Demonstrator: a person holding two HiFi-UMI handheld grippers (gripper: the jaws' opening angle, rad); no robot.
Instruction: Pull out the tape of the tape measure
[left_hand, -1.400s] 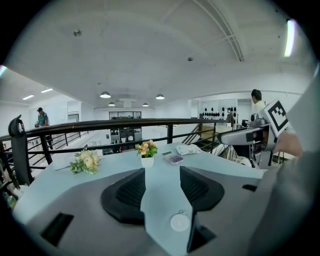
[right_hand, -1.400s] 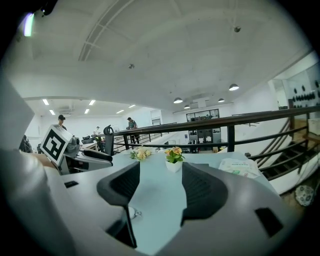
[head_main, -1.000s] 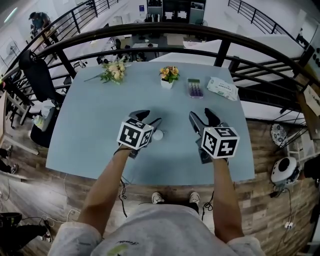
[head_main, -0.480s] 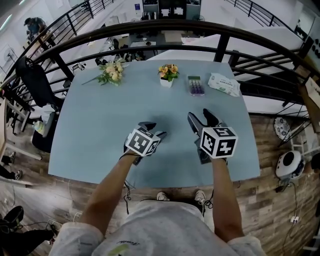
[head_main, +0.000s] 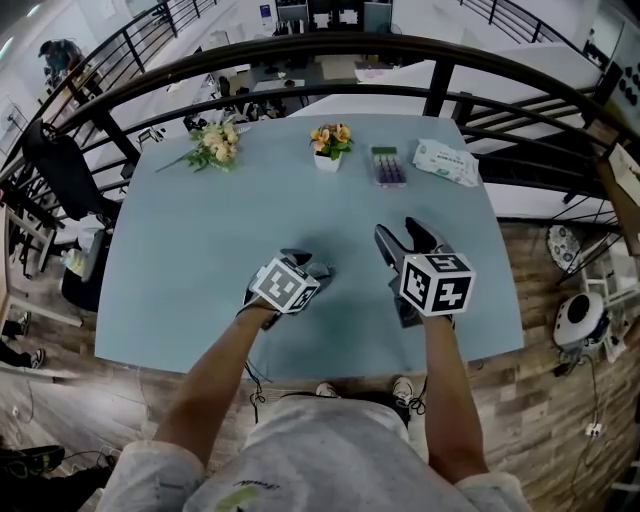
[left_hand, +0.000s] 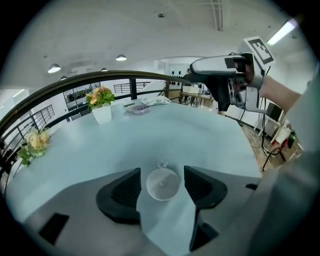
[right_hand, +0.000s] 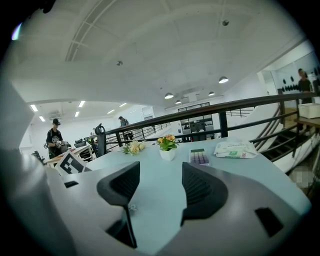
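Btwn opening jaws of left claw (left_hand: 162, 172), ungripped, small white round tape measure (left_hand: 163, 186) lies on pale blue surface (left_hand: 150, 130), pull-tab fwd; right claw (right_hand: 159, 182) wide, empty, to its right.

Small round white plastic tape measure (left_hand: 163, 183) lies flat on the pale blue tabletop (left_hand: 190, 135), centre hub facing up, small end tab at its far rim.

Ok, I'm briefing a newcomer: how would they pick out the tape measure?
On the blue table, find the left claw, near the front edge, its jaws opening. Between them lies the tape measure: a small white round case, unlike the flower pot and wipes pack at the far edge.
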